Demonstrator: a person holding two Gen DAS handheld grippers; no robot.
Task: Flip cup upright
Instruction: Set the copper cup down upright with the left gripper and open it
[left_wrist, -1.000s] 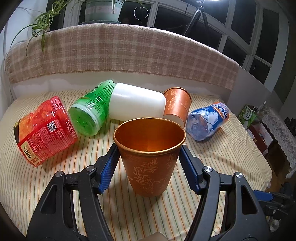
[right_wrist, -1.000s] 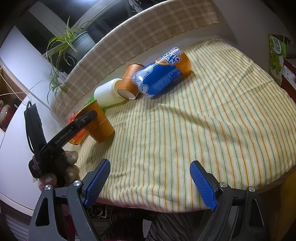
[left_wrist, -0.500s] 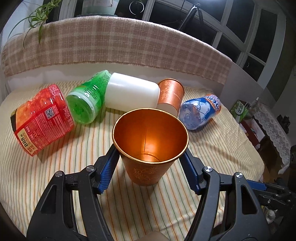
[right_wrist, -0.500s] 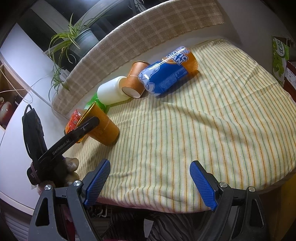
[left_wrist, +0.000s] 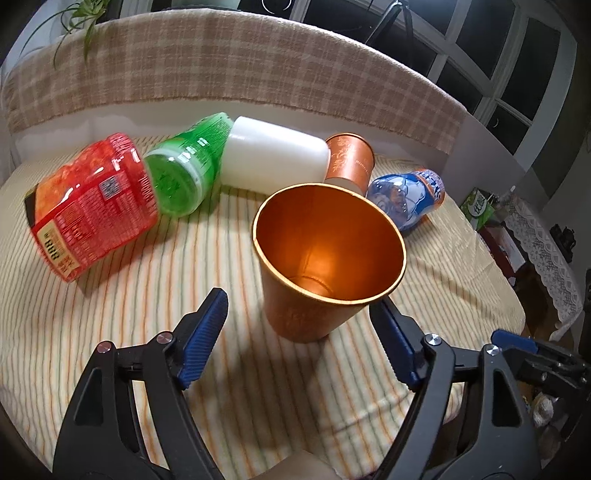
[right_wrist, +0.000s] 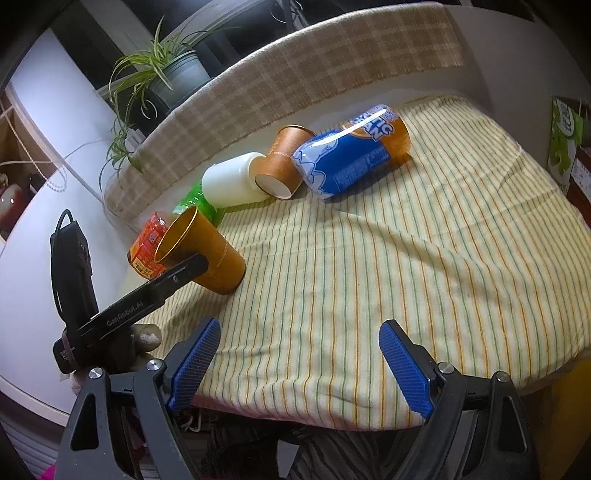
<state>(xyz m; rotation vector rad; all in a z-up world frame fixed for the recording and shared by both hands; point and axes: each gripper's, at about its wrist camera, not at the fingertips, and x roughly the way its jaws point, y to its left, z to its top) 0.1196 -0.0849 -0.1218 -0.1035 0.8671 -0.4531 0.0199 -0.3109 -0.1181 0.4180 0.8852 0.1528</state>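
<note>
An orange paper cup (left_wrist: 314, 280) stands upright, mouth up, on the striped tablecloth (left_wrist: 110, 332). It also shows in the right wrist view (right_wrist: 207, 254). My left gripper (left_wrist: 299, 339) is open: its left blue finger is well clear of the cup, its right finger sits beside the cup wall. A second orange cup (left_wrist: 349, 160) lies on its side at the back, also seen from the right wrist (right_wrist: 284, 166). My right gripper (right_wrist: 301, 365) is open and empty near the table's front edge.
At the back lie a red jar (left_wrist: 88, 206), a green jar (left_wrist: 184, 170), a white bottle (left_wrist: 273, 158) and a blue bottle (left_wrist: 406, 199), all on their sides. A checked backrest (left_wrist: 221, 62) runs behind. A green carton (right_wrist: 565, 140) stands right of the table.
My left gripper has opened and let go of the upright cup, pulling back and to the left. The cup stays standing. The right gripper has barely moved.
</note>
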